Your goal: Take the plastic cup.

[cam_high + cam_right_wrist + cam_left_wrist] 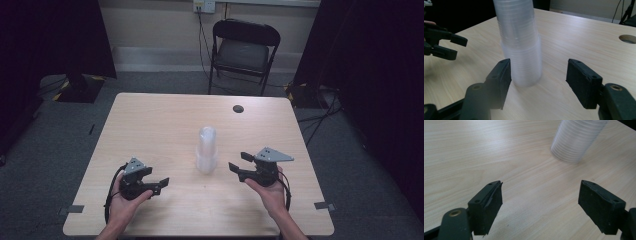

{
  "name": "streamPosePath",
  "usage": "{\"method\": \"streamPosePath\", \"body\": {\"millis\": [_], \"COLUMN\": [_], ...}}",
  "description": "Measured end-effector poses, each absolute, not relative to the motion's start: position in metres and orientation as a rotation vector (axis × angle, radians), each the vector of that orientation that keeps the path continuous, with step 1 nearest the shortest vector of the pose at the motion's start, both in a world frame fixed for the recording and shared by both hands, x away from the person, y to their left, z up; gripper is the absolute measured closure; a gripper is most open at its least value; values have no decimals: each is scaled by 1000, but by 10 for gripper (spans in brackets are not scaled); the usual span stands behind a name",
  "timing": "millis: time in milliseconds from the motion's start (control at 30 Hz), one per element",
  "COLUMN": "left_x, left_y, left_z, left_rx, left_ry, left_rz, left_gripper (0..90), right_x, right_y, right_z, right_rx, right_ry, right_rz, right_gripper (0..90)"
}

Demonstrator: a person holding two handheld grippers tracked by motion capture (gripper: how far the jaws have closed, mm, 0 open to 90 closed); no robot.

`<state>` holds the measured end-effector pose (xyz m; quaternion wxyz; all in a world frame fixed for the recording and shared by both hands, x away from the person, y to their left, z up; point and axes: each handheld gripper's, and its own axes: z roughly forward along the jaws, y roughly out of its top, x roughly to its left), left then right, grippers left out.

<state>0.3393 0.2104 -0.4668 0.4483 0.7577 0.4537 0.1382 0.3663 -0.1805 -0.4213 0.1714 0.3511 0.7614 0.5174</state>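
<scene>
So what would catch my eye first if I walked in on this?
Probably the tall stack of clear plastic cups standing upright mid-table on the pale wooden table. Next, the two black claws held on either side of it: the left claw and the right claw, both pointing toward the stack with jaws apart and nothing in them. Behind the table stands a dark folding chair.

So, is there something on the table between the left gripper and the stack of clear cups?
No. In the high view, only bare wood lies between the left gripper and the stack of clear cups; the left gripper view agrees.
</scene>
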Motion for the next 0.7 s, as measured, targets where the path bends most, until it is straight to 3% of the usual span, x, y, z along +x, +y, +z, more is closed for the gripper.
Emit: {"method": "streamPosePath", "body": {"millis": [367,700], "left_x": [339,338], "left_y": [210,211], "left_z": [-467,-467], "left_rx": [1864,1861], "left_ry": [1138,1140], "left_rz": [345,344], "left_gripper": [193,193], "right_x": [377,383], "right_y": [-155,-142], "right_z": [-411,-401], "right_rx": [934,901], "right_ry": [2184,2173], "right_rz": [1525,1542], "right_gripper": [266,234]}}
